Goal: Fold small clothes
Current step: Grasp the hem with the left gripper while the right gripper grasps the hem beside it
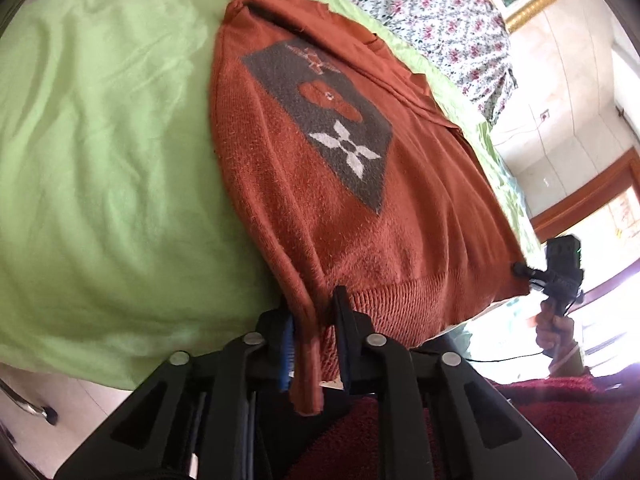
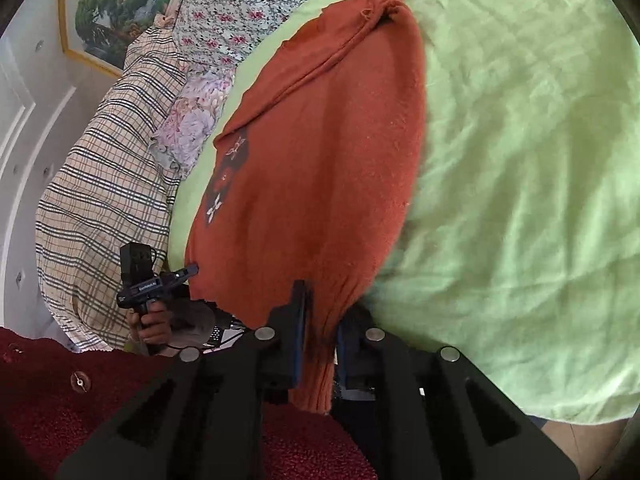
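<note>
A small rust-orange knit sweater [image 1: 360, 208] with a grey patch bearing a white flower lies spread on a green bedsheet [image 1: 100, 160]. My left gripper [image 1: 314, 320] is shut on one corner of its ribbed hem. My right gripper [image 2: 320, 320] is shut on the other hem corner of the sweater [image 2: 328, 168]. Each gripper shows in the other's view, my right gripper [image 1: 524, 270] at the sweater's far hem corner and my left gripper [image 2: 192, 270] likewise. The hem is lifted a little off the sheet [image 2: 520, 160].
A floral quilt [image 1: 432, 12] and a plaid pillow [image 2: 104, 200] lie at the head of the bed. A framed picture [image 2: 116, 4] hangs on the wall. The person's dark red garment [image 2: 80, 400] fills the near foreground. The bed edge and floor [image 1: 60, 408] lie below.
</note>
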A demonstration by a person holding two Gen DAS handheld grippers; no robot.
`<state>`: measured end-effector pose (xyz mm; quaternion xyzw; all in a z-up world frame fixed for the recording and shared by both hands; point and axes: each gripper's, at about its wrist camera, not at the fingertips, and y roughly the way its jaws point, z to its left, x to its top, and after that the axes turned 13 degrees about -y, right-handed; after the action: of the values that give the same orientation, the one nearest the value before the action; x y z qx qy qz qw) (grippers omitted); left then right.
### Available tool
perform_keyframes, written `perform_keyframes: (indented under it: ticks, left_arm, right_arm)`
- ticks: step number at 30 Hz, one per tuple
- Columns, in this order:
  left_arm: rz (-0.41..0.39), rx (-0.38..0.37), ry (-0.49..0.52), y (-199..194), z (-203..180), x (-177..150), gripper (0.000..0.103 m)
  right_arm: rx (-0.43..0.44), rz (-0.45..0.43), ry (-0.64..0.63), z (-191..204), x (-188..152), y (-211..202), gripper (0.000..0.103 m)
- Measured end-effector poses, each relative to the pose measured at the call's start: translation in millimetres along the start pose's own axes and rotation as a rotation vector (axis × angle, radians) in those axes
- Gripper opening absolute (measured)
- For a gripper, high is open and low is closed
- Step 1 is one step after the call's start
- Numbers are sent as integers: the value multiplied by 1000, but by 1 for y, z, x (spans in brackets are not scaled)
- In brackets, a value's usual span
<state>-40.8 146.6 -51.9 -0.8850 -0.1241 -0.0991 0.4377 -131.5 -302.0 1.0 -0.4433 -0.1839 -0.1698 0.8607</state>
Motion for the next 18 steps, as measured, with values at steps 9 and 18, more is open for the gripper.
perform_keyframes:
  ticks: [9, 18]
  left_arm:
    - [-78, -52, -33, -24, 6, 2, 5]
    - [-244, -101, -65, -53, -15, 40, 4]
  right_arm:
    - [46, -99, -27, 5, 10, -20, 8]
    - [64, -222, -30, 11, 47, -30, 8]
